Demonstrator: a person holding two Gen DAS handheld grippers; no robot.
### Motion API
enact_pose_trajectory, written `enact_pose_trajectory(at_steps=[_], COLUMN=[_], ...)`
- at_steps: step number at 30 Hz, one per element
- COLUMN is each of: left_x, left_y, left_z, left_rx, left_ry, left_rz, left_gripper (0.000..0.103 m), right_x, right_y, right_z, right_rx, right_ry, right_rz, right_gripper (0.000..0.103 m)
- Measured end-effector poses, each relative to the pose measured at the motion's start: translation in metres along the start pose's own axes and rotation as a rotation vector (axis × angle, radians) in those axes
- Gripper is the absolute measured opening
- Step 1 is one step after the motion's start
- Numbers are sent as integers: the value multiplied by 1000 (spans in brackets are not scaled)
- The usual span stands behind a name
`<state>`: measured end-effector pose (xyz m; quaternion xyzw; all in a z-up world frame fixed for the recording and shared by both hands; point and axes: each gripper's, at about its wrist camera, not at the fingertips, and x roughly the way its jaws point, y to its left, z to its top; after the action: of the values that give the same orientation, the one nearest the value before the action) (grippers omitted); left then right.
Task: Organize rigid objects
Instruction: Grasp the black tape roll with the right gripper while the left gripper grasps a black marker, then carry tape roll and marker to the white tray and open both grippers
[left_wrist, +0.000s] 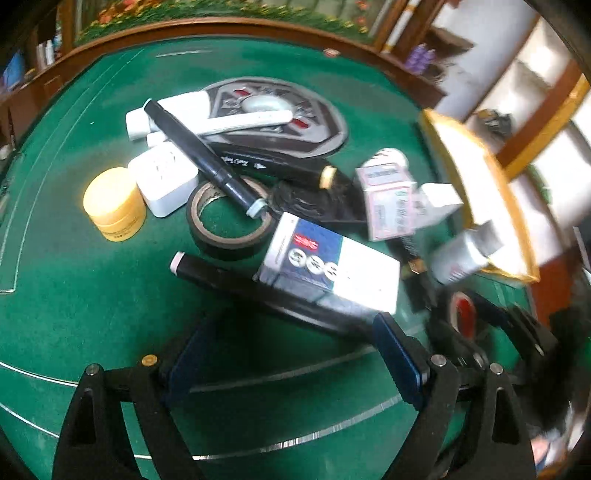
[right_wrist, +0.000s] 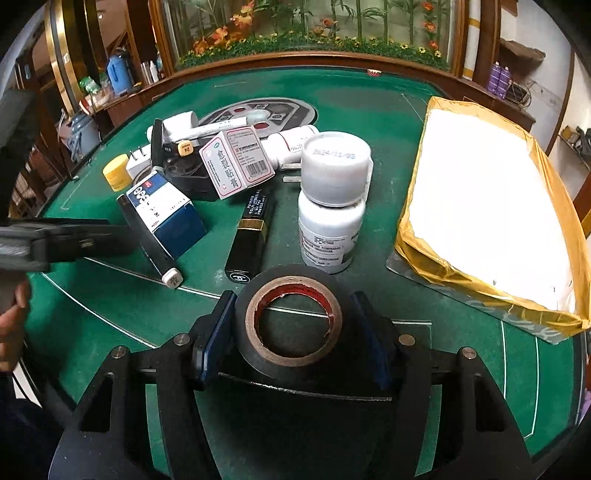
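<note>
My right gripper (right_wrist: 291, 332) is shut on a black tape roll (right_wrist: 291, 295) with a red-brown core, held just above the green table in front of a white pill bottle (right_wrist: 332, 206). My left gripper (left_wrist: 291, 354) is open and empty, its blue pads either side of a long black marker (left_wrist: 266, 291) that lies under a blue-and-white box (left_wrist: 328, 266). A second black tape roll (left_wrist: 229, 218), a yellow jar (left_wrist: 114, 203), a white plug adapter (left_wrist: 166, 179) and a pink-and-white medicine box (right_wrist: 236, 162) lie in the pile.
An open gold-lined box with a white inside (right_wrist: 487, 218) stands at the right of the green table (right_wrist: 110, 295). A black lipstick tube (right_wrist: 249, 236) lies beside the bottle. A round patterned plate (left_wrist: 295, 122) sits behind the pile. The table has a wooden rim.
</note>
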<state>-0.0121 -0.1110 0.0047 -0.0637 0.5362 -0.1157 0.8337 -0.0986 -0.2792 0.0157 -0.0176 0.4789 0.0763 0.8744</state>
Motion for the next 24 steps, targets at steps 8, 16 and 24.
enact_pose_trajectory(at_steps=[8,16,24], left_x=[4,-14,-18], left_y=[-3,17,22], left_z=[0,-16,-26], left_rx=[130,184,194], left_ry=[-45,-78,-136], left_rz=[167,162,135], left_gripper=[45,31,14], right_x=[0,0,-2], right_y=[-2,-3,7], right_z=[-3,-4,-5], right_rx=[2,8,-33], right_ry=[-9,0,7], right_rz=[41,43,5], right_gripper=[63,63,63])
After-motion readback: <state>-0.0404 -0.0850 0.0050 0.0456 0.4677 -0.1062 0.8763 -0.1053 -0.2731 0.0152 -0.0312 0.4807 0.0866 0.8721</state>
